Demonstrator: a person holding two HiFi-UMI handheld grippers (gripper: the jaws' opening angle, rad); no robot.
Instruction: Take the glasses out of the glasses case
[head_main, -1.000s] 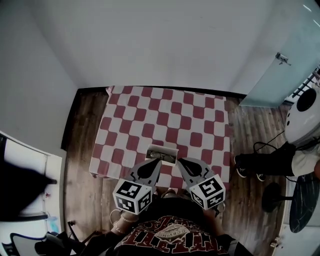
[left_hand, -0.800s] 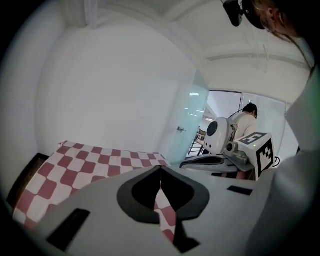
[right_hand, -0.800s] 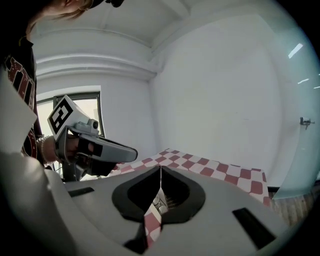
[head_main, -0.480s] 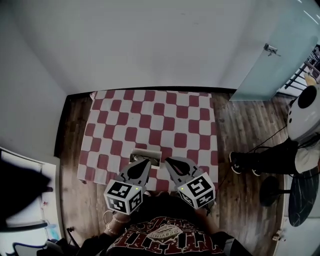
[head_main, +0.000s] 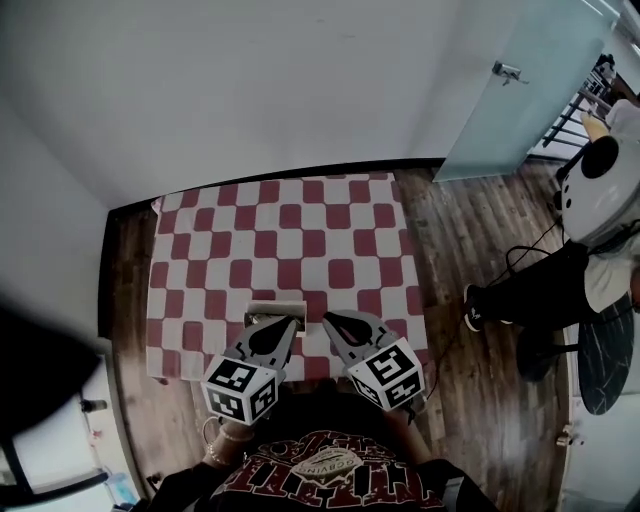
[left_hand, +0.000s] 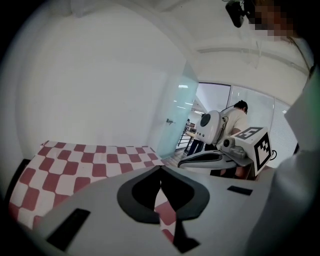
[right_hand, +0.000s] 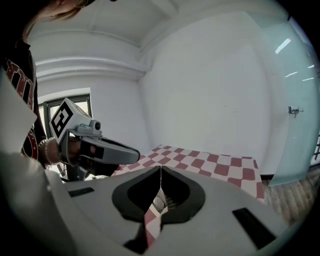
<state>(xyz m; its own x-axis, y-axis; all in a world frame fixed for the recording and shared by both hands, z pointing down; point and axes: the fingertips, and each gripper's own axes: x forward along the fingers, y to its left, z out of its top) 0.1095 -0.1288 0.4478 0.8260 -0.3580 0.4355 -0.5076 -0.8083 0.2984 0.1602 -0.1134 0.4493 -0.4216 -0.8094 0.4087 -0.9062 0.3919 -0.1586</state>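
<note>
The glasses case (head_main: 272, 310) is a small light box at the near edge of the red-and-white checked table (head_main: 290, 235). I cannot make out the glasses in it. My left gripper (head_main: 291, 322) hovers just right of the case's near side, shut, with nothing between its tips. My right gripper (head_main: 327, 319) is a little further right, also shut and empty. The left gripper view shows that gripper (left_hand: 160, 169) with its tips meeting above the cloth. Below the closed tips of the right gripper (right_hand: 160, 169), a grey bit of the case (right_hand: 163, 202) shows.
A person in dark trousers (head_main: 525, 300) sits right of the table on the wooden floor (head_main: 470, 230). A pale glass door (head_main: 520, 90) stands at the back right. A dark round stool (head_main: 605, 355) is at the far right, and dark furniture (head_main: 40, 380) at the left.
The head view has swung, so the table and case sit further left in the picture. Both grippers stay shut and close together by the case.
</note>
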